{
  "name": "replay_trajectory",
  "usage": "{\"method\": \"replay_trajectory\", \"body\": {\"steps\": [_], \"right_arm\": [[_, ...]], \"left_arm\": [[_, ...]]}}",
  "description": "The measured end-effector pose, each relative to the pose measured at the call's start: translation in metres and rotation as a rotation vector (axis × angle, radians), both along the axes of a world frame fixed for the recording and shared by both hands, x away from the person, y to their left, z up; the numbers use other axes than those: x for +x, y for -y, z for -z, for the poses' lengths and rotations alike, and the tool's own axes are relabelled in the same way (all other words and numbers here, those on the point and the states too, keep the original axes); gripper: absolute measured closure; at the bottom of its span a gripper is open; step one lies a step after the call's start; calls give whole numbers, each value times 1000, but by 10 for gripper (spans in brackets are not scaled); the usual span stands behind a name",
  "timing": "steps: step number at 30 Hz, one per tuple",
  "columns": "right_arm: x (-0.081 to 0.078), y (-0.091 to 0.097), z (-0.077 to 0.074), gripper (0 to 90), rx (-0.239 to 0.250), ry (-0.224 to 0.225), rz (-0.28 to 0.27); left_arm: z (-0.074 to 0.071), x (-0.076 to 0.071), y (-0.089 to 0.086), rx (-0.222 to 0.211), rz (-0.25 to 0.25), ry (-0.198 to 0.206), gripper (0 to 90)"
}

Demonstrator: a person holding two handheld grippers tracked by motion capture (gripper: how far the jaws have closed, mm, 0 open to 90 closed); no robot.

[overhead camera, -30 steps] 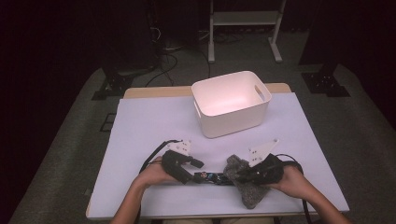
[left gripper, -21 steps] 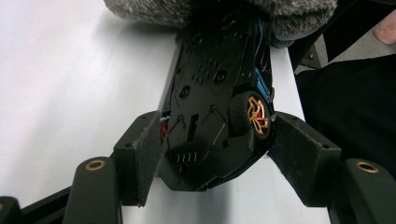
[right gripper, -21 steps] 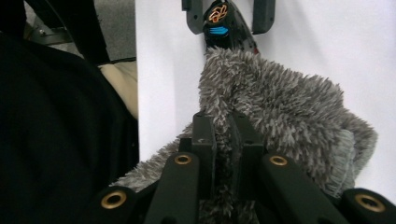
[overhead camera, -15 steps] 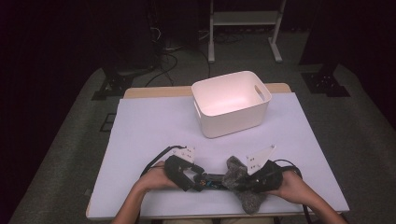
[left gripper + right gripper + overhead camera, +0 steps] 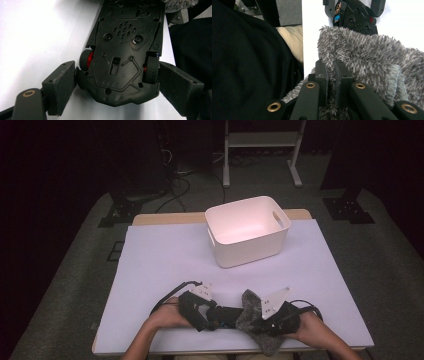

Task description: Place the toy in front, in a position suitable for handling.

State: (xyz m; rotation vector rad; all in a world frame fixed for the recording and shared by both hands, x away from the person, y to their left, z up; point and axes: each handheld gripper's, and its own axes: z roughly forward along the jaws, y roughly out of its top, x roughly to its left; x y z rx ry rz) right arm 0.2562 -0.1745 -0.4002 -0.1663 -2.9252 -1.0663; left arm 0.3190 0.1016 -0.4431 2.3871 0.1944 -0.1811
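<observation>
The left tool (image 5: 212, 316) stands with its jaws apart on either side of a black toy car (image 5: 123, 50), which lies upside down on the white bench (image 5: 165, 260) near its front edge; the jaws have just been opening, and their pads sit just beside the car's flanks, with a red-hubbed wheel close to each. The right tool (image 5: 331, 72) is clamped together on a fold of shaggy grey cloth (image 5: 367, 60), which lies at the car's far end, between the two hands. Further back on the bench stands a white plastic bin (image 5: 248, 231), well apart from both tools.
</observation>
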Motion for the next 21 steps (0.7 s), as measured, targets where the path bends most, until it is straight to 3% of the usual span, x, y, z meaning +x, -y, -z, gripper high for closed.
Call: {"method": "replay_trajectory", "body": {"steps": [9,15,21], "right_arm": [[6,2,-3,821,13,9,9],[5,2,-1,822,18,7,7],[0,-1,3,821,-6,2,-13]], "left_arm": [[1,8,-3,-36,-26,-64,171],[1,9,2,-37,-46,-57,106],[7,7,8,-8,-14,-54,85]]}}
